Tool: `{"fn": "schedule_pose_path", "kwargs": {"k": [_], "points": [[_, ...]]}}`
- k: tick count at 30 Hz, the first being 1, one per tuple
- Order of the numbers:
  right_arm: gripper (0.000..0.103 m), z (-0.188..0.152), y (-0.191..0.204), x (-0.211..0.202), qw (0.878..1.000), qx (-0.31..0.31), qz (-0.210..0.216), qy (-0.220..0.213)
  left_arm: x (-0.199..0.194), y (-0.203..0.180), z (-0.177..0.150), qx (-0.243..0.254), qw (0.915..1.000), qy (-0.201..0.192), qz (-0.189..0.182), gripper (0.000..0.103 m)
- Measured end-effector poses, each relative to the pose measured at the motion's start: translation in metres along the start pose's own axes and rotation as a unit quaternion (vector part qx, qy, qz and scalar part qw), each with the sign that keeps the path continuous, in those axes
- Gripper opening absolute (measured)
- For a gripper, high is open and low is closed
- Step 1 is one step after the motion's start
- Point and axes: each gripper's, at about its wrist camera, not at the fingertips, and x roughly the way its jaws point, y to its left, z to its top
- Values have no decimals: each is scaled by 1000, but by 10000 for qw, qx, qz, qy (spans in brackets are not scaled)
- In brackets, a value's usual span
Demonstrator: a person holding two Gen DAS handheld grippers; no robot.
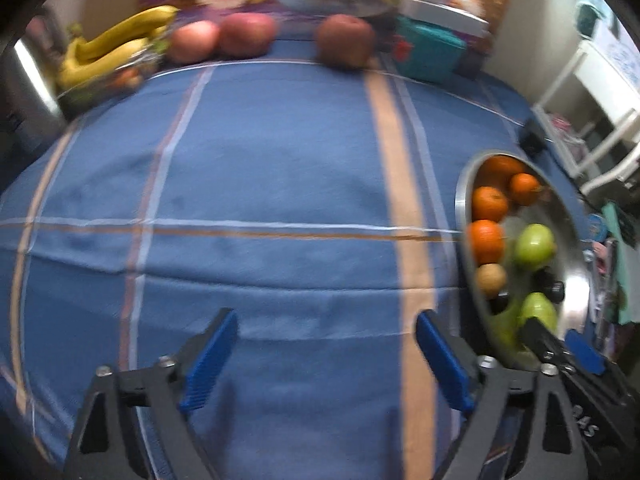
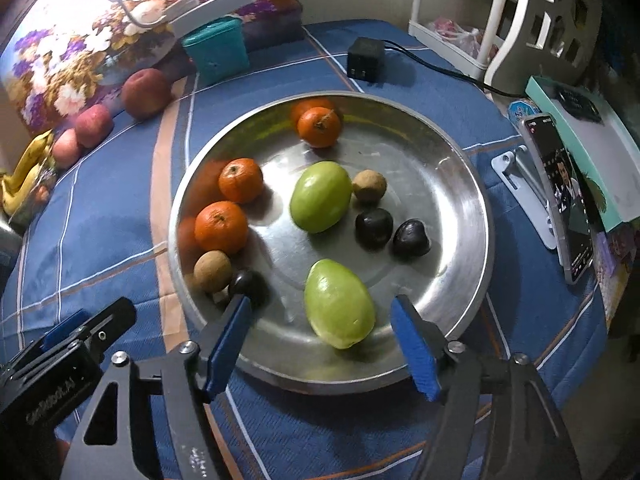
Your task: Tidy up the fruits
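- On the steel tray (image 2: pixel 460 184), a green fruit (image 2: pixel 339 304) is straddled by the right gripper (image 2: pixel 322 340), jaws spread, untouched; a closing pad may roll it.
- Left gripper (image 1: pixel 326 364) is spread, empty, over cloth (image 1: pixel 280 168); apples (image 1: pixel 244 36) lie far off.

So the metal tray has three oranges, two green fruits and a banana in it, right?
Not quite. The metal tray has no banana in it. The bananas lie at the far left end of the table, beside the apples, as the left wrist view shows. The three oranges and two green fruits are in the tray.
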Motion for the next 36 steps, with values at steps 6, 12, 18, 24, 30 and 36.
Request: {"fn": "schedule_pose_path", "kwargs": {"k": [6,12,18,24,30,36], "points": [[86,-13,11,-5,9994,-271,107,-179,-9,22,-15,-123,9987,-65,492,103],[89,-27,27,-10,9974,-612,169,-340,-20,33,-33,-39,9958,-117,909,103],[90,-43,38,-16,9958,-767,299,-395,-32,51,-49,-162,9928,-169,1177,103],[90,-52,41,-18,9952,-828,323,-403,-42,58,-55,-334,9889,-325,1412,103],[90,-54,42,-22,9948,-848,275,-484,-44,58,-56,-292,9887,-310,1437,103],[90,-53,42,-23,9946,-862,287,-507,-42,56,-54,-224,9884,-267,1478,103]]}}
